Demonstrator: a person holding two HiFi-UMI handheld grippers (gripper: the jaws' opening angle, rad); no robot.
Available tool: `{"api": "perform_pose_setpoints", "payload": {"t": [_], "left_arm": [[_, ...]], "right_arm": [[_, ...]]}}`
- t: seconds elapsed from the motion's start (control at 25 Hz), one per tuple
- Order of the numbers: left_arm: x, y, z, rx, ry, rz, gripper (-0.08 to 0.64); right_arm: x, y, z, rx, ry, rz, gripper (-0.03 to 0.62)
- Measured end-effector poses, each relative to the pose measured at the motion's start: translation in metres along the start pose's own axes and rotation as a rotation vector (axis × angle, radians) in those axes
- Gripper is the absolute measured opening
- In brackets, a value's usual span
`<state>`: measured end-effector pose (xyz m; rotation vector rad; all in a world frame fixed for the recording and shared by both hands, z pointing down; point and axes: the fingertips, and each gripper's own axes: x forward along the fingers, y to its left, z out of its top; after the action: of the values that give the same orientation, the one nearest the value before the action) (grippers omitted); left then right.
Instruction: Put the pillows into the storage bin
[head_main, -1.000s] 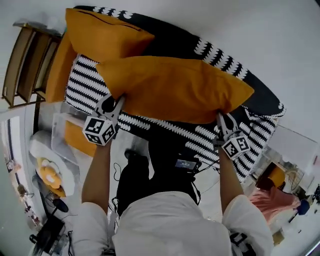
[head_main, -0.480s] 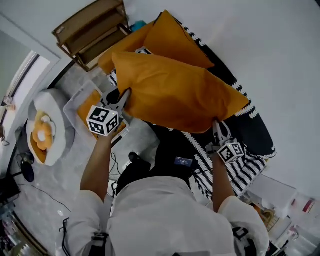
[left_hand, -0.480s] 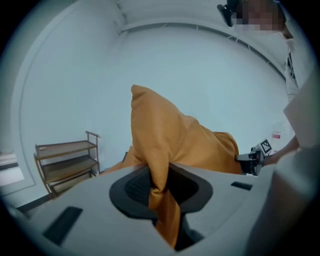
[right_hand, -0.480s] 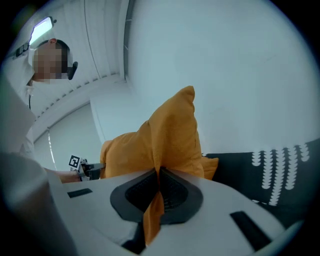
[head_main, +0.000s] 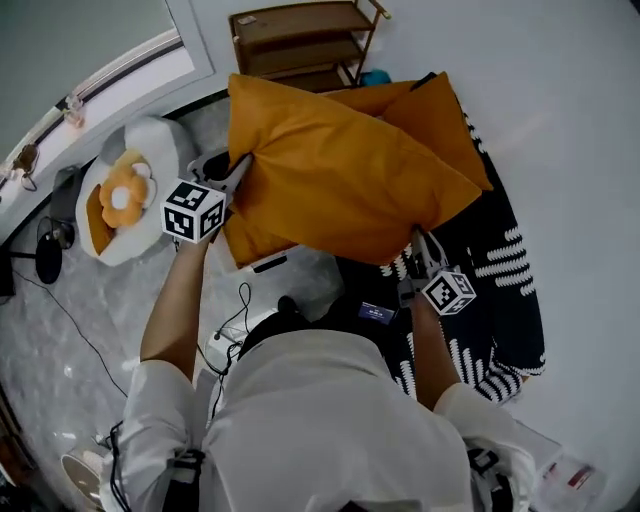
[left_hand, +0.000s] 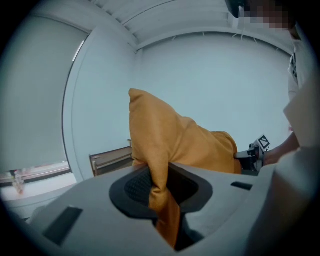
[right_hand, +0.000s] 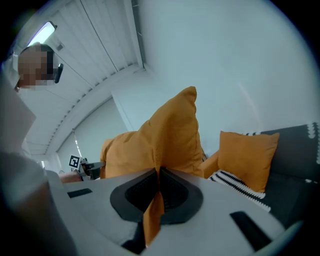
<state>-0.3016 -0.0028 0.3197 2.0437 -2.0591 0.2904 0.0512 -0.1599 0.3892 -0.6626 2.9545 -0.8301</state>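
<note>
**Head view.** A large orange fabric pillow (head_main: 340, 190) hangs in the air, stretched between the left tongs (head_main: 238, 170) and the right tongs (head_main: 421, 243). It is above the floor and over what appears to be the rim of a clear plastic storage bin (head_main: 270, 264) (largely hidden beneath it). Both tongs are clamped on the pillow. The left bites a bunched corner, and the right is closed hard on a thin flap of corner fabric.

**Risk.** Each hold takes only a pinch of cloth. The right flap seems likeliest to slide out, which would leave the pillow swinging from one corner and landing beside the bin. The pillow also screens the bin from above, so lowering would probably be blind and the pillow may drape over the rim.

**Views.** Only the gripper views show how much cloth each bite holds, and only the head view shows the bin's place. The right gripper view shows, from the side, a second orange pillow (right_hand: 247, 155) propped on a black-and-white patterned sofa (right_hand: 295, 147).
</note>
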Motion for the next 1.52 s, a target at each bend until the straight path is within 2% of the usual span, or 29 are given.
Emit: {"api": "perform_pose_setpoints", "payload": {"t": [0.2,0.44,0.72,0.88,1.04,1.2,1.52], "left_arm": [[-0.072,0.064,-0.015,-0.010,0.017,0.112,0.083],[-0.109,0.129,-0.030,-0.036,0.054,0.219,0.080],[-0.100,0.216,-0.049,-0.024,0.174,0.264,0.080],[-0.070,0.256,-0.059,0.012,0.261,0.268,0.080],[-0.037,0.288,-0.077,0.050,0.351,0.238,0.078],[-0.003,0.315,-0.107,0.106,0.445,0.156,0.078],[0.080,0.345,-0.219,0.186,0.625,-0.085,0.077]], "right_arm": [[0.057,0.062,-0.040,0.042,0.088,0.100,0.032],[0.129,0.099,-0.069,0.092,0.168,0.166,0.032],[0.216,0.114,-0.125,0.215,0.243,0.139,0.032],[0.257,0.102,-0.166,0.372,0.308,0.109,0.032],[0.283,0.094,-0.212,0.487,0.373,0.065,0.032],[0.289,0.095,-0.264,0.595,0.418,-0.030,0.032],[0.271,0.101,-0.378,0.838,0.373,-0.310,0.032]]}}
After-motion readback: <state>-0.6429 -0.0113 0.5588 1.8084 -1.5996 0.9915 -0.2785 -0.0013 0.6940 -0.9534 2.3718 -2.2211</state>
